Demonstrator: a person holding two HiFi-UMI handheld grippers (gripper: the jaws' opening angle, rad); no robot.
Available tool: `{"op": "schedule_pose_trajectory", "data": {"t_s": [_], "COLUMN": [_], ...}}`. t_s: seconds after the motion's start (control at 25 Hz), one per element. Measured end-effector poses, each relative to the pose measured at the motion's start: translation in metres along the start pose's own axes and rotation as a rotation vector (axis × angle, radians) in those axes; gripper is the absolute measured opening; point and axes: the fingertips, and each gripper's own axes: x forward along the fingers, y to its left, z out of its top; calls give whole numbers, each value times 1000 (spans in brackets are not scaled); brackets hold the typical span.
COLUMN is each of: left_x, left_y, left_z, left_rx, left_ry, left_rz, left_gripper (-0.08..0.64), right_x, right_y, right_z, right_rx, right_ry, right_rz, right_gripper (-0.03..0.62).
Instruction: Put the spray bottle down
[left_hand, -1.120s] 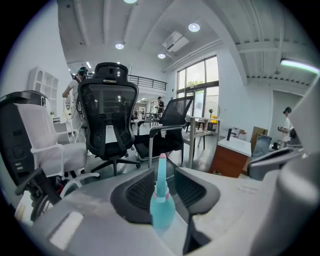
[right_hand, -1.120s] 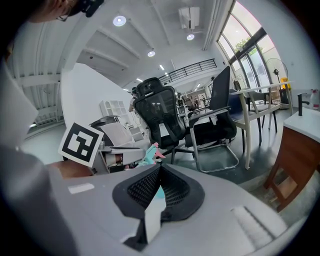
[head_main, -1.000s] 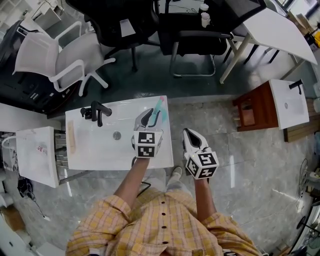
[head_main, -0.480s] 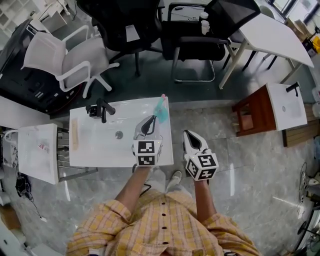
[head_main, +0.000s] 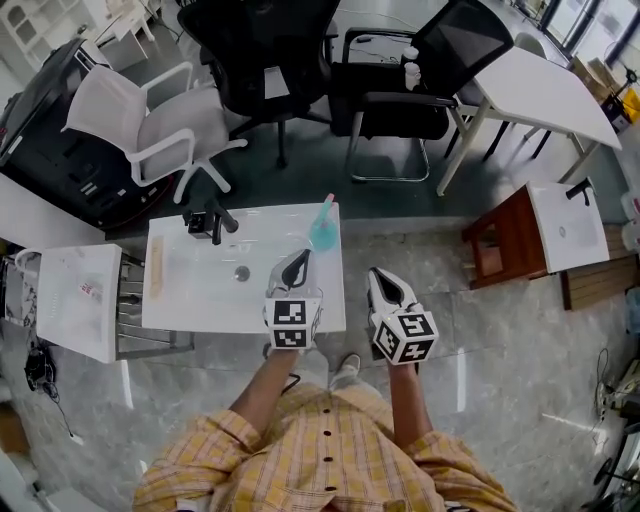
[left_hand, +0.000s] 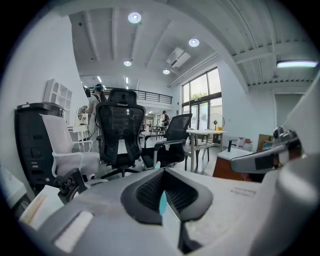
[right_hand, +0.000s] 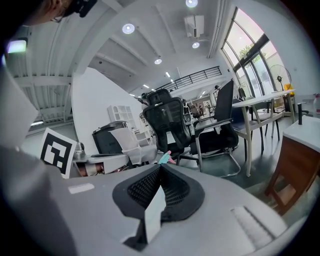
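Just above centre of the head view, at the table's (head_main: 200, 295) upper-right corner: bottle (head_main: 322, 232), touched by neither gripper. Just below it, left gripper (head_main: 297, 262), jaws together, empty. Further right, off the table, right gripper (head_main: 383, 283), likewise closed on nothing.

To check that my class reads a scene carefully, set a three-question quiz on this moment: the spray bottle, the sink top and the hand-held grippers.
1. True or false: the left hand-held gripper is clamped on the spray bottle.
2. The spray bottle rests on: A the white sink top; B a chair seat; C the floor.
3. Which black fixture sits near the sink top's far left corner?
Key: 1 false, its jaws are shut on nothing; 2 A; 3 the faucet.
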Motion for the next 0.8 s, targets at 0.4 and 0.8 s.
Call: {"op": "schedule_pose_trajectory", "data": {"t_s": [0.4, 0.8], "left_x": [-31, -47], "left_y": [-15, -25], "left_z": [-4, 2], "left_rx": [20, 8], "left_ry": [-31, -56], "left_rz": [-22, -33], "left_gripper": [-3, -3], "right_x": [-22, -35], "right_y": [6, 11], "right_z": [8, 15], "right_rx": [-44, -65], "right_ry": [-36, -63], "right_rz": [-7, -6], "right_gripper": [-2, -2]}}
